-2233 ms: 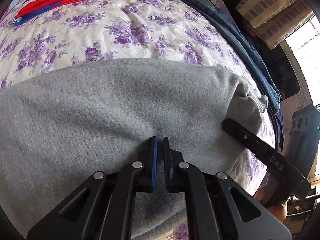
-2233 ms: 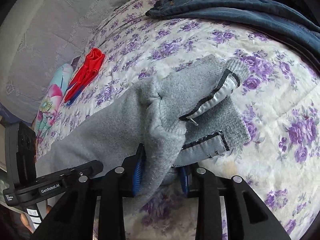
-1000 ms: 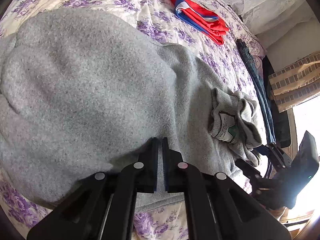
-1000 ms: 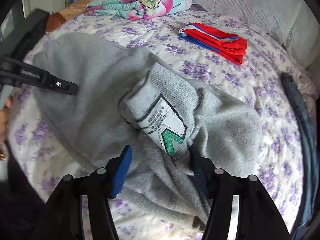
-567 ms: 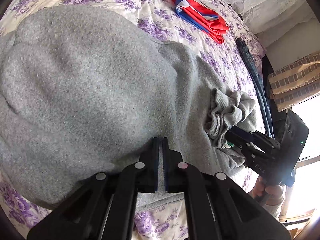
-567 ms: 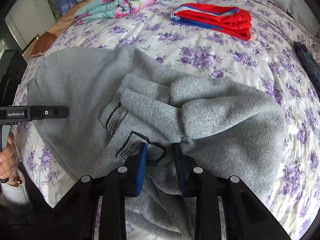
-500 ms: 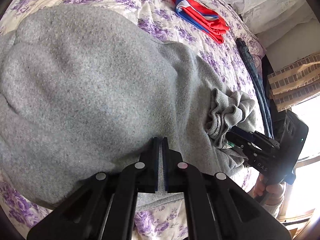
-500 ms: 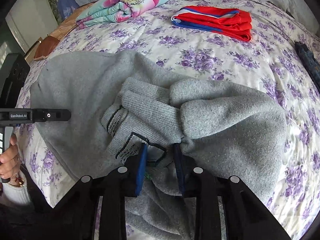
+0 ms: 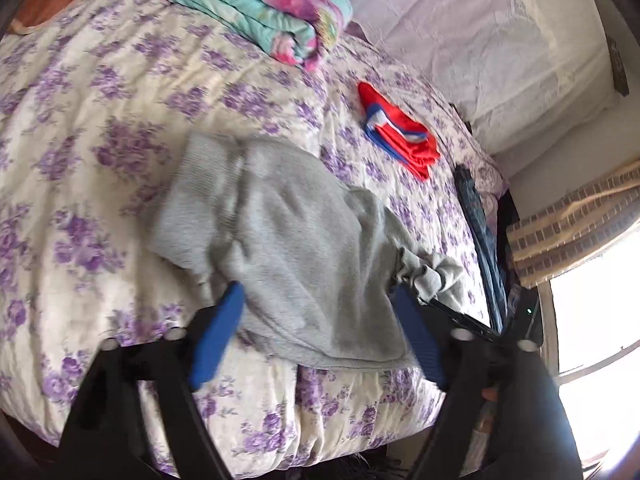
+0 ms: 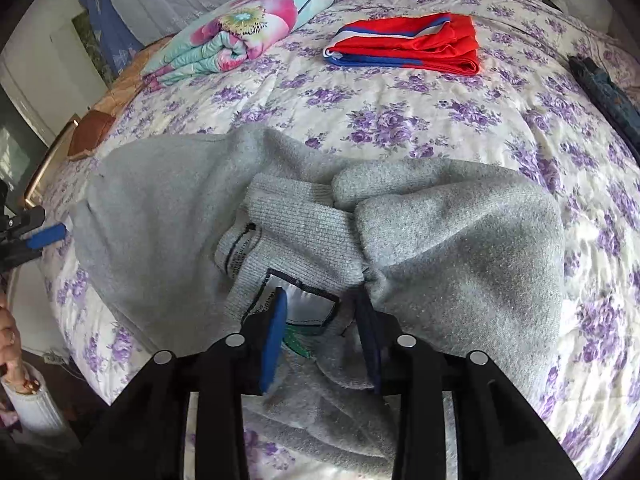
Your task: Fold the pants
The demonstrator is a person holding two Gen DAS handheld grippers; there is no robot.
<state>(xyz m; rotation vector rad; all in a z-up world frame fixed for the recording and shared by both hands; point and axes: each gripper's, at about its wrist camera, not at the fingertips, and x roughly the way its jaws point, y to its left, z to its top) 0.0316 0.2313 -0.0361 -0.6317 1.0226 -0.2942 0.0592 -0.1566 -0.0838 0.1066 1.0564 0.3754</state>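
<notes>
The grey sweatpants (image 9: pixel 300 240) lie folded over on the floral bedspread (image 9: pixel 100 140). My left gripper (image 9: pixel 320 328) hovers above their near edge, jaws opening wide, blue pads clear of the cloth. In the right wrist view the ribbed waistband (image 10: pixel 300 232) and its white label (image 10: pixel 308 304) are bunched at the front of the pants (image 10: pixel 460 248). My right gripper (image 10: pixel 322 336) straddles that waistband with its jaws opening; the cloth lies loose between the pads. The left gripper (image 10: pixel 36 236) shows at the far left edge.
A folded red and blue garment (image 10: pixel 408 44) and a rolled floral quilt (image 10: pixel 240 32) lie farther back on the bed. Dark jeans (image 9: pixel 476 216) run along the right side. A window (image 9: pixel 592 312) is at the right; a person's hand (image 10: pixel 8 340) at lower left.
My left gripper let go of the grey cloth, opened wide and drew back and up. My right gripper closed on the waistband, then its jaws widened again.
</notes>
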